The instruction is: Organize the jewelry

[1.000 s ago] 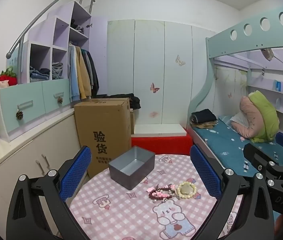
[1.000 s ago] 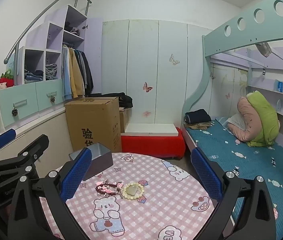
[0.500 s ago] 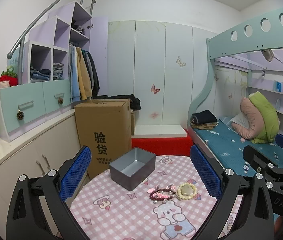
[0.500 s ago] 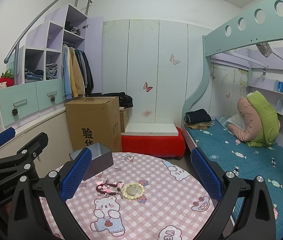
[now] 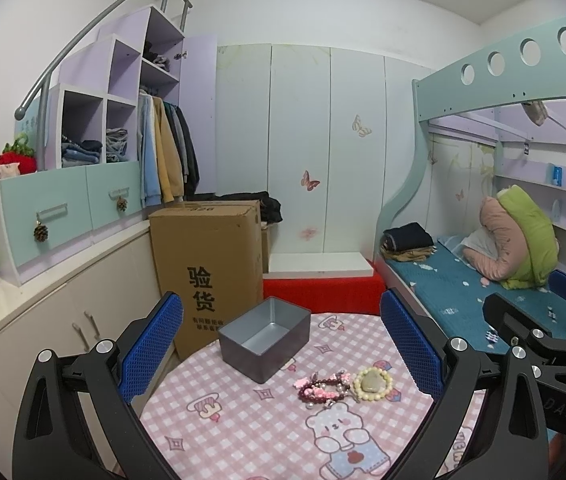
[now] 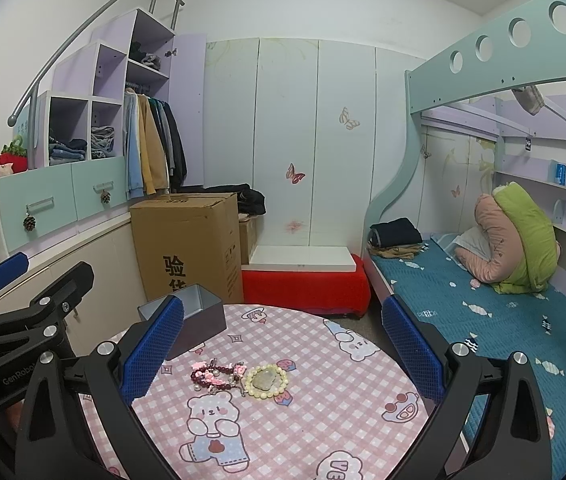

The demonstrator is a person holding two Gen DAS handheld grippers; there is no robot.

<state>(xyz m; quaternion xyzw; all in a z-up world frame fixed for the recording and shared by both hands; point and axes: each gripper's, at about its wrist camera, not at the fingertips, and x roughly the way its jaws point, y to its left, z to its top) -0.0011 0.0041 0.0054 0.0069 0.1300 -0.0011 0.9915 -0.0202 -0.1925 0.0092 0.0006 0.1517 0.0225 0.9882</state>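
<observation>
A dark red bead bracelet with pink flowers (image 5: 322, 387) and a cream bead bracelet with a pale stone (image 5: 372, 383) lie side by side on the round pink checked table (image 5: 243, 432). An empty grey metal box (image 5: 263, 338) stands behind them to the left. My left gripper (image 5: 281, 350) is open and empty above the near table. In the right wrist view the red bracelet (image 6: 215, 376), the cream bracelet (image 6: 266, 378) and the box (image 6: 199, 322) show too. My right gripper (image 6: 283, 350) is open and empty, to the right of the left one.
A tall cardboard box (image 5: 207, 264) stands just behind the table on the left. A low cabinet counter (image 5: 23, 308) runs along the left wall. A bunk bed with a blue mattress (image 6: 483, 312) is on the right. A red platform (image 6: 303, 284) lies beyond the table.
Both views have shifted only slightly; the grippers stay open and the bracelets and box have not moved.
</observation>
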